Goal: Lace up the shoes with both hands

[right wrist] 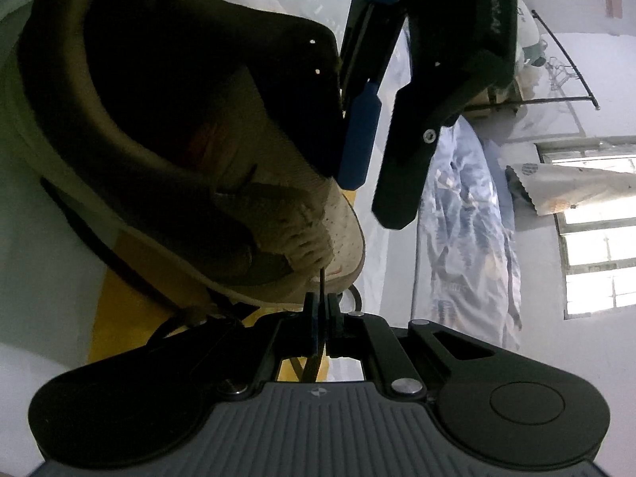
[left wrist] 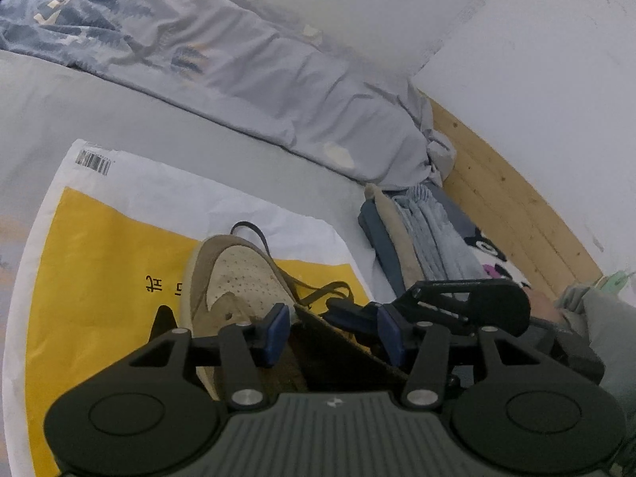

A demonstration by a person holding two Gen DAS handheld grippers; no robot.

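My right gripper (right wrist: 322, 310) pinches the dark lace (right wrist: 321, 278).
My left gripper (left wrist: 334, 328) stands open astride the shoe (left wrist: 238, 278) on the yellow bag (left wrist: 99, 278).

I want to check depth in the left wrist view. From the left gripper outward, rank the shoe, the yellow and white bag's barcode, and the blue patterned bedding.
1. Shoe: right at the left gripper, its near end between the open fingers.
2. Barcode: upper left, at the far edge of the bag under the shoe.
3. Patterned bedding: farthest, along the top left.
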